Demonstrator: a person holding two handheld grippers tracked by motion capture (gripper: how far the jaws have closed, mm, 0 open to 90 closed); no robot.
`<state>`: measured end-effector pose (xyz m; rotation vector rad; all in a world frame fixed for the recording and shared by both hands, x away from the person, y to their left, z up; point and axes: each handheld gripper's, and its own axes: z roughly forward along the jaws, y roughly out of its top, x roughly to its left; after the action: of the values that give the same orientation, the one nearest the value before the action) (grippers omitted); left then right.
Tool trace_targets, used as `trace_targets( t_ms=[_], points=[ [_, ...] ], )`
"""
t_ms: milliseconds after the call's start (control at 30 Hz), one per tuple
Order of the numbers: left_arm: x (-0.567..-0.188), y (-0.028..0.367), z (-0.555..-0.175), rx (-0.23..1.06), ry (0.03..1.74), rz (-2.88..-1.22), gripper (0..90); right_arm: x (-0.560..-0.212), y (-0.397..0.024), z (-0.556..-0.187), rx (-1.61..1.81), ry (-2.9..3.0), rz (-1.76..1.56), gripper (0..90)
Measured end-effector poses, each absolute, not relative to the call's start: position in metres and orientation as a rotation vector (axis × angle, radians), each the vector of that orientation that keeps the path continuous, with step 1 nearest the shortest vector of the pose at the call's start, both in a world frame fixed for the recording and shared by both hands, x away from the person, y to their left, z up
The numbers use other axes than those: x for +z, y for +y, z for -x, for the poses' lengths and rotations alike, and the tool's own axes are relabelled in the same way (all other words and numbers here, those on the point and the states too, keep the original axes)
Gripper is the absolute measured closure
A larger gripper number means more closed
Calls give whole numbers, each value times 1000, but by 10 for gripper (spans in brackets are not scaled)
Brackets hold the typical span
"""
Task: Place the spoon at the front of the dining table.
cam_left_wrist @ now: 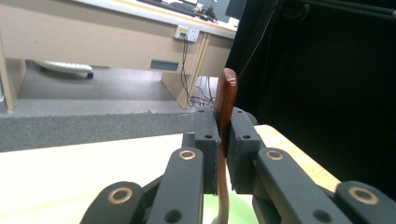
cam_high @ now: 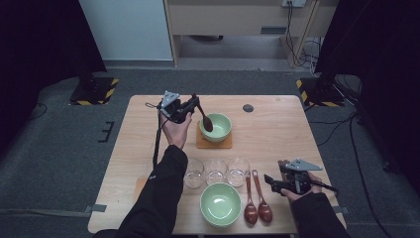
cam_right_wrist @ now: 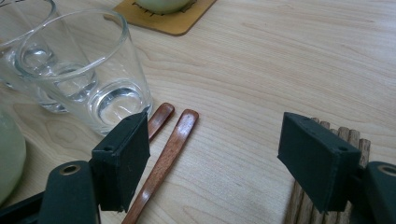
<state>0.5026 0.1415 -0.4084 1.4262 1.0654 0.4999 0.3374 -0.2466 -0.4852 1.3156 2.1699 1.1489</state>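
My left gripper (cam_high: 194, 102) is over the far middle of the table, shut on the handle of a dark wooden spoon (cam_high: 206, 122). The spoon's head hangs inside the rim of a pale green bowl (cam_high: 221, 130) that sits on a square wooden coaster (cam_high: 200, 144). In the left gripper view the jaws (cam_left_wrist: 225, 125) clamp the upright spoon handle (cam_left_wrist: 227, 91), with green bowl showing below. My right gripper (cam_high: 270, 180) rests at the front right with its jaws wide open and nothing between them (cam_right_wrist: 219, 149). Two more wooden spoons (cam_high: 256, 201) lie just left of it, their handles (cam_right_wrist: 170, 144) near its left jaw.
Three clear glasses (cam_high: 216, 171) stand in a row at the front centre, the nearest glass (cam_right_wrist: 88, 70) close to the right gripper. A second green bowl (cam_high: 220, 204) sits by the front edge. A slatted wooden mat (cam_right_wrist: 306, 205) lies under the right jaw. A small dark disc (cam_high: 248, 108) lies at the back.
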Motion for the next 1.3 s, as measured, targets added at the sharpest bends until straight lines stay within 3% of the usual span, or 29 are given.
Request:
trace_targets(
  t_ms=[1300],
  points=[
    [-435,135,-511,475,1097,-1506,835,-485,-247,-337,1151,2171,-1312,250]
  ],
)
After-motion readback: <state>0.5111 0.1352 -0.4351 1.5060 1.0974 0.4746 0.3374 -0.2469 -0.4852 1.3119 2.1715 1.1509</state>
